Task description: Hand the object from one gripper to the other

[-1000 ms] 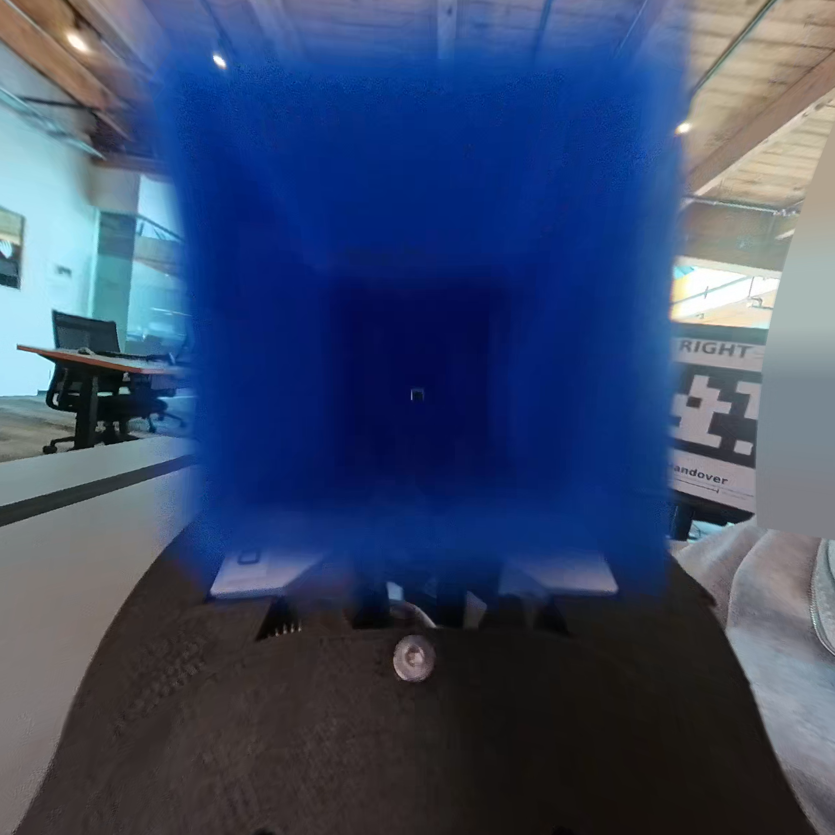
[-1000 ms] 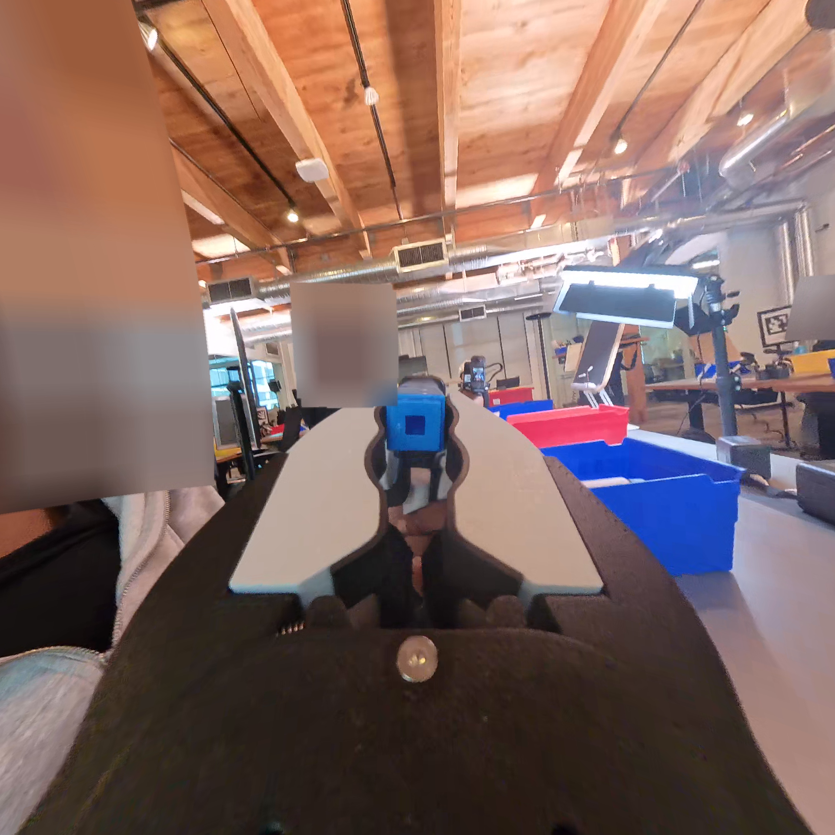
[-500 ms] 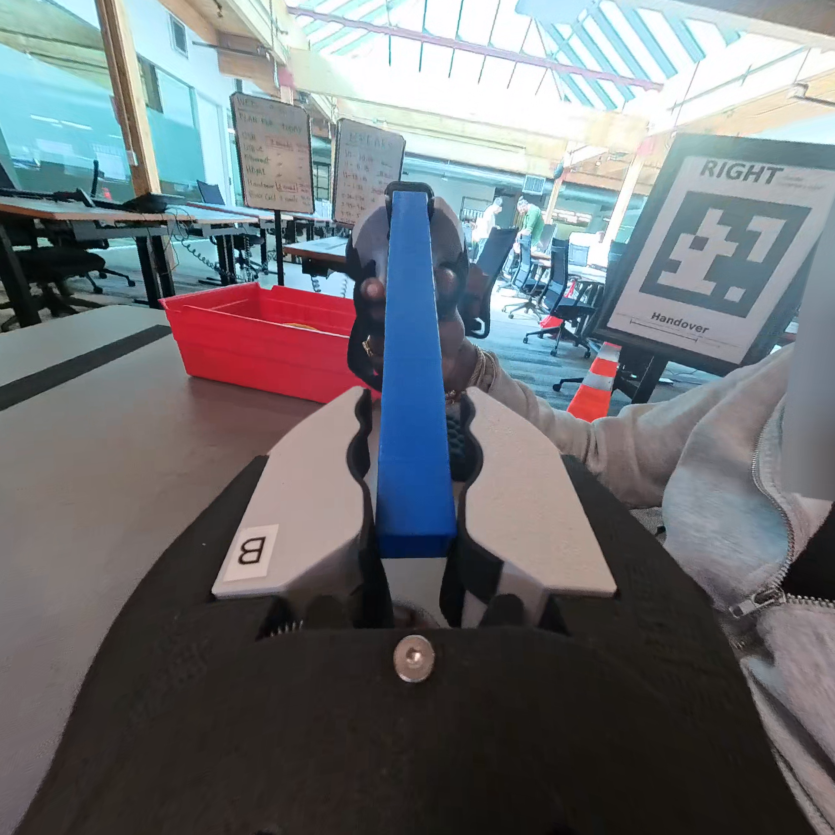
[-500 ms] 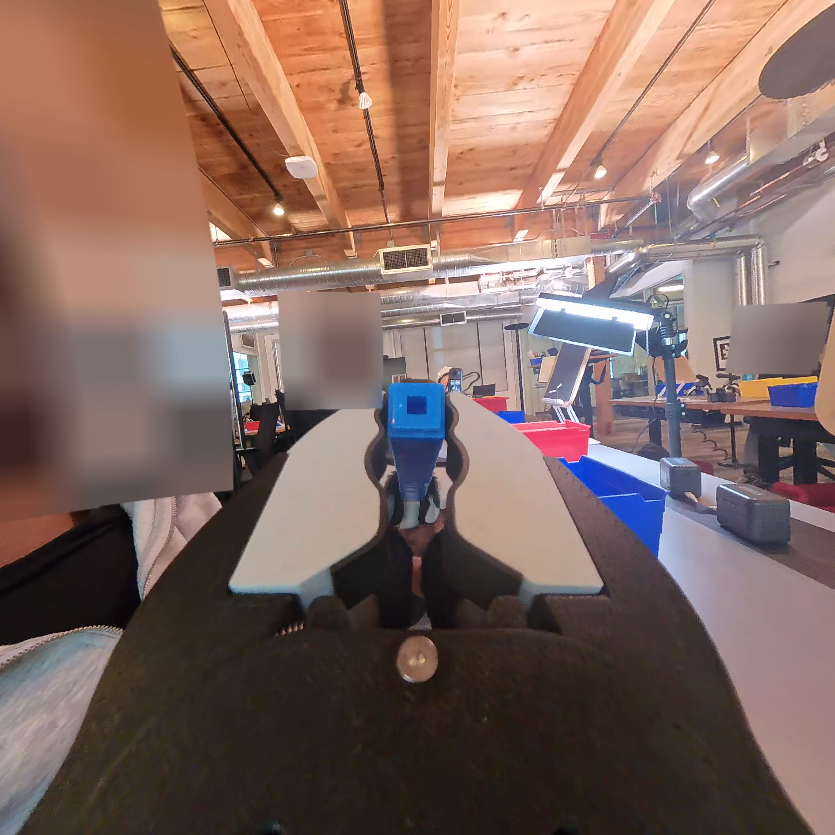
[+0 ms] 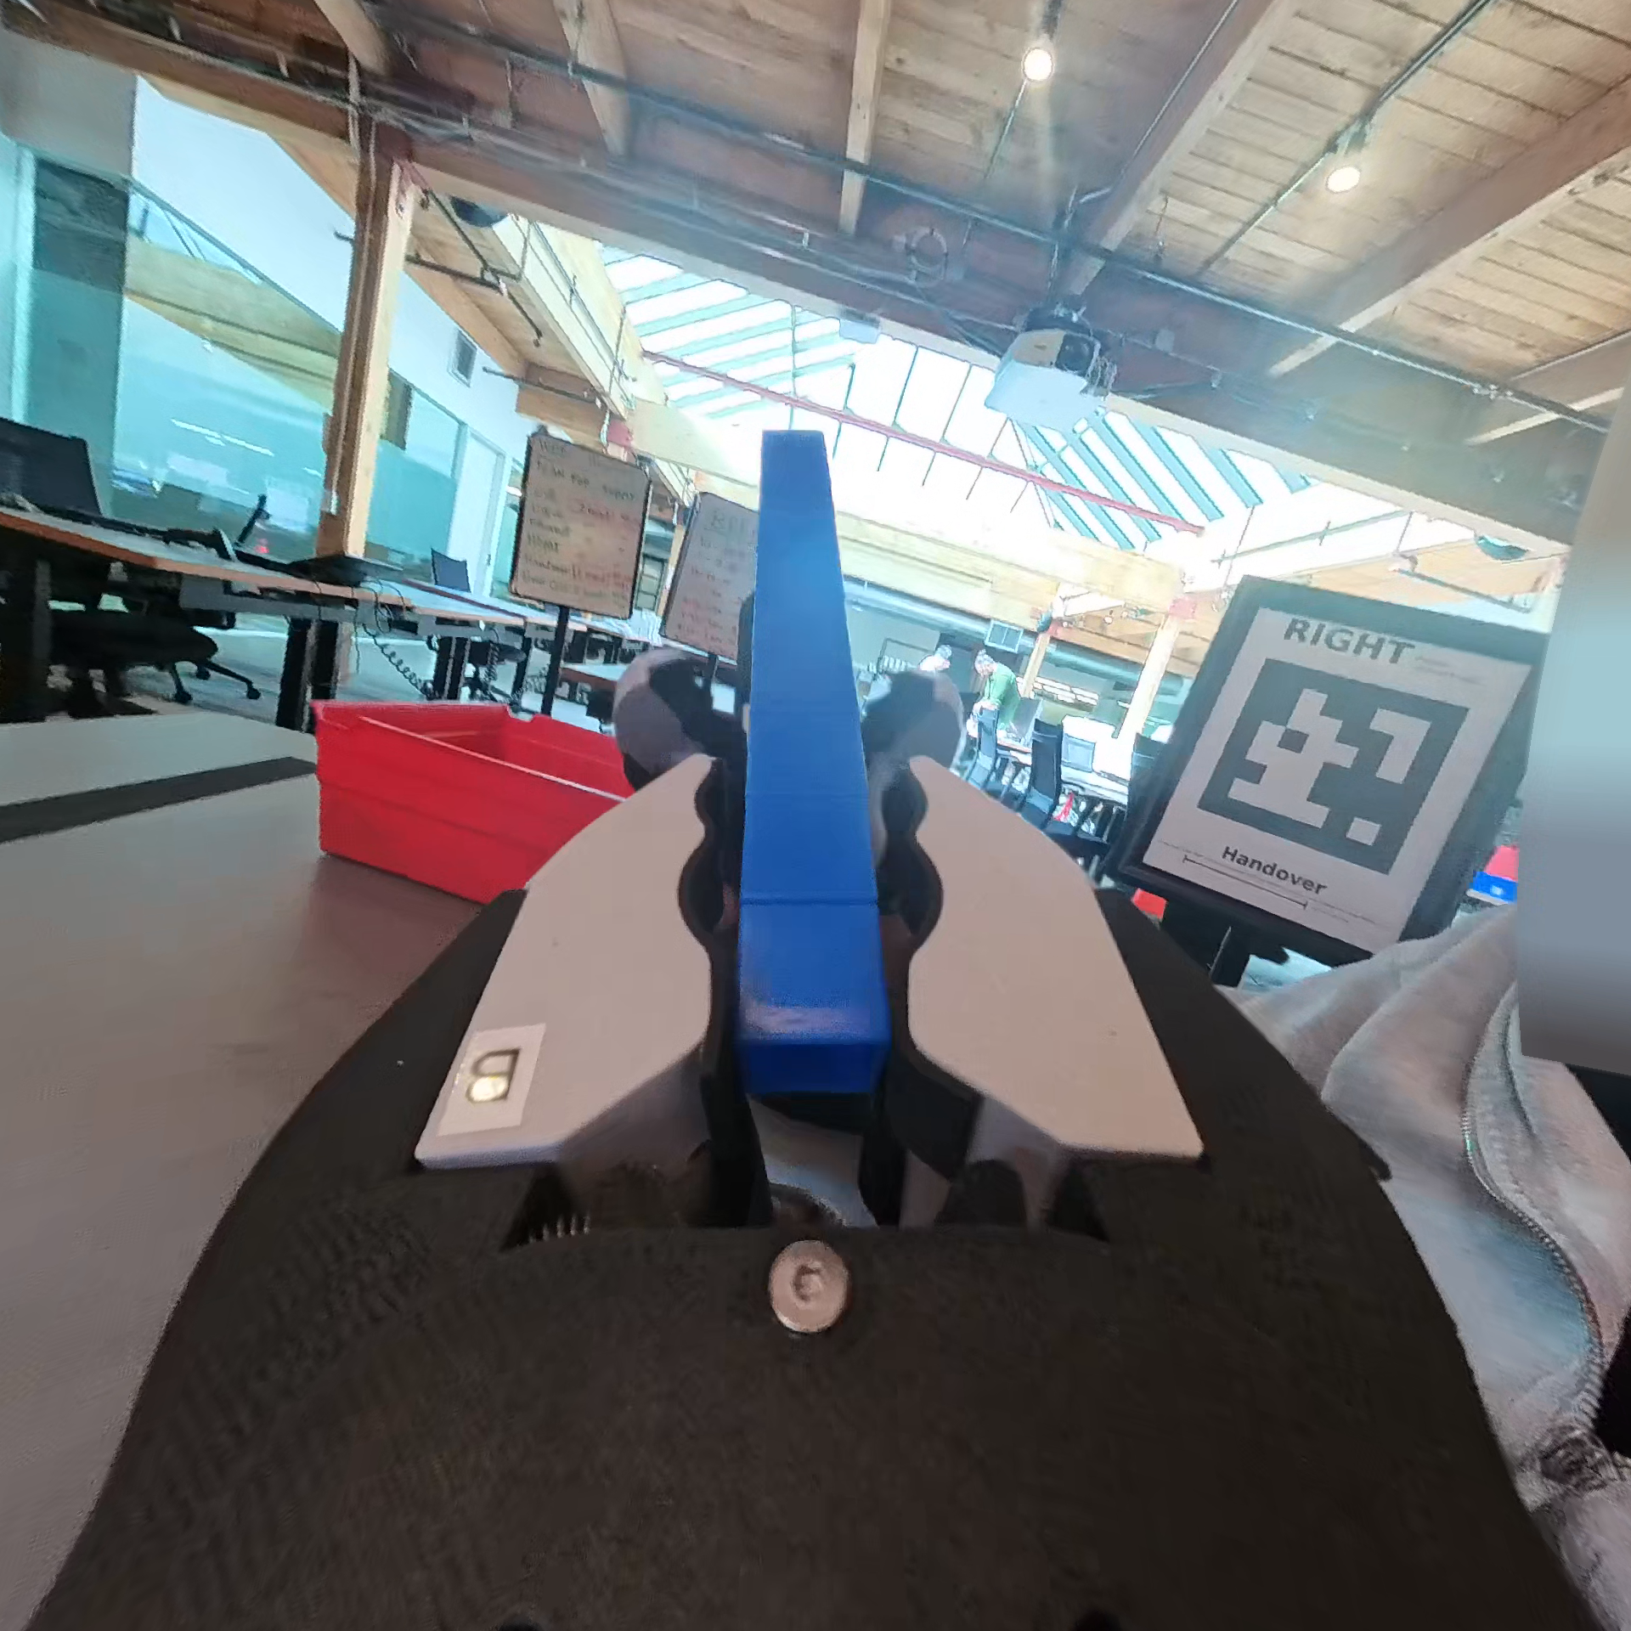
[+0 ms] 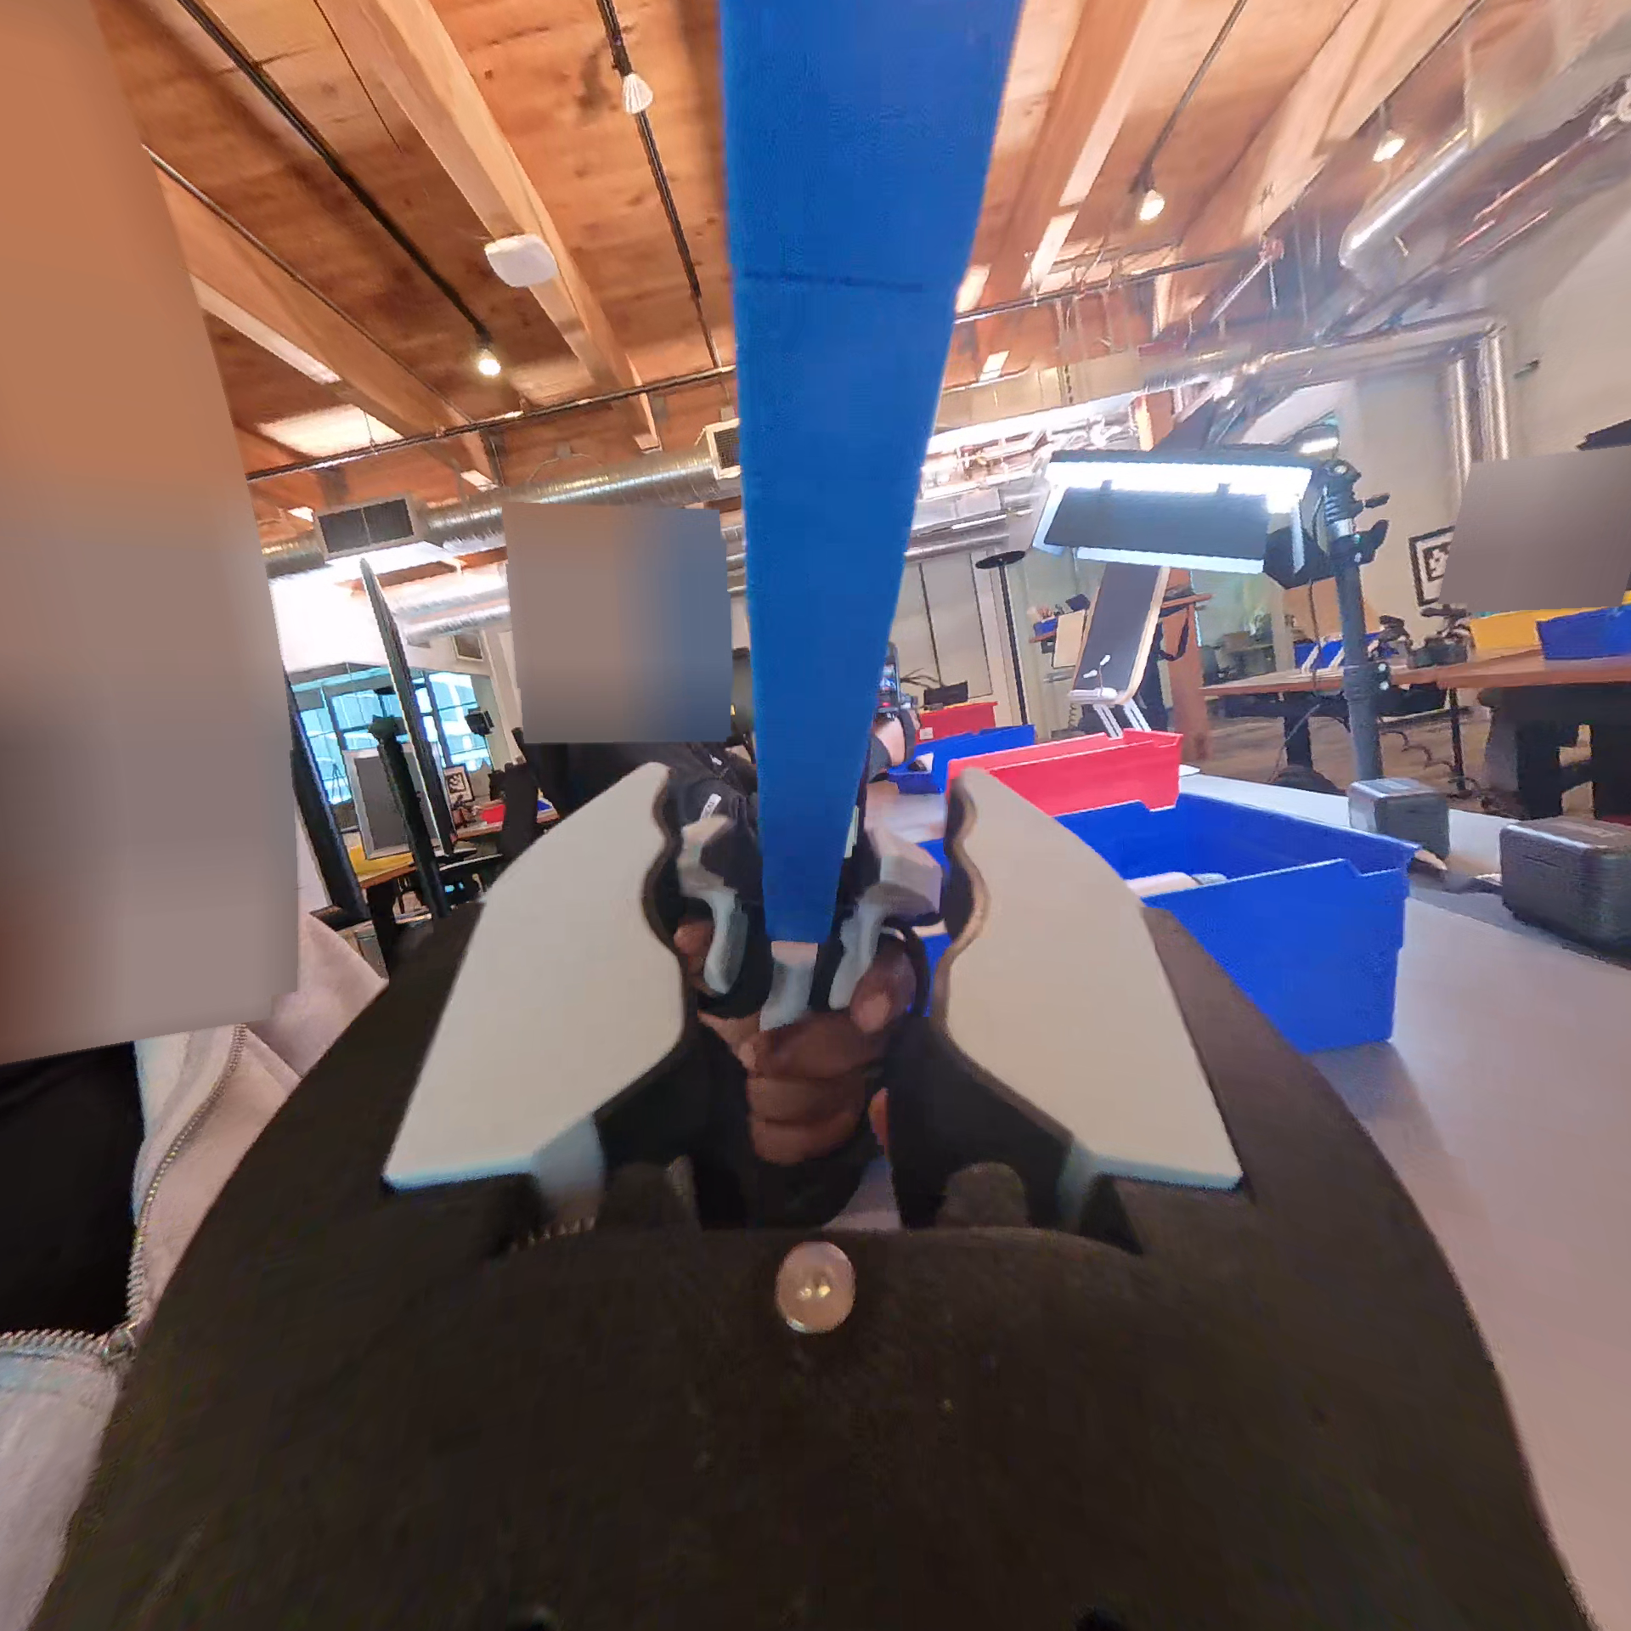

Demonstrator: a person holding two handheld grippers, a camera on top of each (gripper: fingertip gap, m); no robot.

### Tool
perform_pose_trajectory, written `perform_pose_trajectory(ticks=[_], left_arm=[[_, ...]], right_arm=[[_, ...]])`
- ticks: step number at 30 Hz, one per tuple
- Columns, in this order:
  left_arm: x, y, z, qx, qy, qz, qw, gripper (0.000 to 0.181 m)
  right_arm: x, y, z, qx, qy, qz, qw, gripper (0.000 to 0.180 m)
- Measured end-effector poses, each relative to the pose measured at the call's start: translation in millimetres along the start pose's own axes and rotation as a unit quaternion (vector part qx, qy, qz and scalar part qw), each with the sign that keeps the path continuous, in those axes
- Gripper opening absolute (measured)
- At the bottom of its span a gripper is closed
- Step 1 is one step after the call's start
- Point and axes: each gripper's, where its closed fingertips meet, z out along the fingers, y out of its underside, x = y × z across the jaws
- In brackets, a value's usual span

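Left gripper (image 5: 807, 799): its two grey fingers are pressed onto the near end of the blue bar (image 5: 805, 759), one on each side.
Right gripper (image 6: 805, 799): fingers spread wide, with clear gaps on both sides of the bar; it touches nothing.
Blue bar: one long square-section bar, standing up and away from the left gripper. In the right wrist view it (image 6: 838, 441) runs from the far gripper's grip out past the top edge.
Hand (image 6: 807, 1068): one bare hand wraps the far gripper's handle, just below the bar's held end.
In the way: the bar itself blocks the middle of both views; in the left wrist view the far gripper's two rounded tips flank it, partly hidden.
Bins: left of the bar, one red bin (image 5: 459, 785) on the grey table (image 5: 176, 971); right of the bar in the right wrist view, two red and three blue.
Sign: one framed marker board (image 5: 1333, 768), right of the bar.
Whiteboards: two, just left of the bar, far behind.
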Motion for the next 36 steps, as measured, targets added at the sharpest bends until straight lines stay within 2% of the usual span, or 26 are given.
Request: perform_pose_trajectory(ticks=[1, 2, 5, 7, 9, 11, 13, 15, 18, 20, 22, 24, 25, 27, 28, 32, 34, 35, 36], left_arm=[[0.7, 5.3, 2.4, -0.010, 0.002, -0.002, 1.000, 0.036], [1.5, 9.5, 4.4, -0.018, 0.004, -0.004, 1.000, 0.036], [1.5, 16.5, 4.5, -0.051, 0.000, 0.012, 0.999, 0.037], [0.7, 21.0, 0.9, -0.087, -0.007, 0.035, 0.996, 0.051], [-3.0, 29.4, -2.6, -0.131, -0.019, 0.065, 0.989, 0.052], [-4.6, 39.1, -4.2, -0.166, -0.023, 0.091, 0.982, 0.047], [-4.4, 45.9, -4.3, -0.184, -0.023, 0.103, 0.977, 0.025], [-5.4, 53.6, -4.8, -0.204, -0.021, 0.103, 0.973, 0.022], [-0.7, 51.8, 0.8, -0.174, -0.006, 0.084, 0.981, 0.022], [4.8, 45.3, 5.7, -0.135, 0.009, 0.046, 0.990, 0.022], [3.6, 42.8, 6.3, -0.125, 0.003, 0.042, 0.991, 0.022], [5.8, 46.0, 5.7, -0.139, 0.006, 0.058, 0.989, 0.022], [6.6, 47.5, 5.4, -0.148, 0.007, 0.063, 0.987, 0.025], [5.8, 43.7, 4.5, -0.154, 0.002, 0.073, 0.985, 0.052], [3.6, 38.2, 3.1, -0.144, -0.006, 0.080, 0.986, 0.059], [1.0, 17.3, -1.9, -0.094, -0.018, 0.076, 0.993, 0.065], [3.0, 20.6, -0.3, -0.100, -0.012, 0.071, 0.992, 0.060], [4.5, 24.9, 0.7, -0.110, -0.008, 0.076, 0.991, 0.052], [5.7, 28.8, 1.1, -0.121, -0.005, 0.088, 0.989, 0.031]], right_arm=[[-1.2, -0.3, 0.0, 0.005, -0.003, -0.002, 1.000, 0.042], [-3.2, -1.2, -1.3, 0.007, -0.008, -0.008, 1.000, 0.023], [-6.0, -2.4, -7.4, -0.020, -0.016, -0.023, 0.999, 0.022], [-5.8, -9.6, -13.7, -0.024, -0.012, -0.032, 0.999, 0.022], [-5.8, -12.9, -20.7, -0.044, -0.012, -0.039, 0.998, 0.022], [-5.3, -6.2, -25.9, -0.092, -0.012, -0.037, 0.995, 0.022], [-5.5, 3.5, -28.7, -0.137, -0.013, -0.031, 0.990, 0.023], [-9.6, 8.1, -27.4, -0.154, -0.022, -0.036, 0.987, 0.022], [-14.2, 4.2, -19.7, -0.121, -0.026, -0.064, 0.990, 0.024], [-13.6, 8.3, -14.4, -0.117, -0.014, -0.092, 0.989, 0.039], [-11.7, 25.1, -12.7, -0.169, -0.005, -0.117, 0.979, 0.027], [-15.0, 29.0, -12.3, -0.183, -0.016, -0.110, 0.977, 0.025], [-16.3, 30.1, -13.0, -0.187, -0.024, -0.095, 0.977, 0.024], [-14.3, 34.1, -15.7, -0.201, -0.025, -0.075, 0.976, 0.023], [-12.2, 37.9, -17.4, -0.214, -0.023, -0.072, 0.974, 0.023], [-10.6, 66.8, -21.5, -0.295, -0.025, -0.056, 0.953, 0.023], [-11.7, 86.6, -23.0, -0.343, -0.032, -0.048, 0.938, 0.023], [-12.3, 95.3, -23.2, -0.362, -0.034, -0.046, 0.930, 0.023], [-13.2, 102.4, -23.1, -0.376, -0.037, -0.045, 0.925, 0.023]])
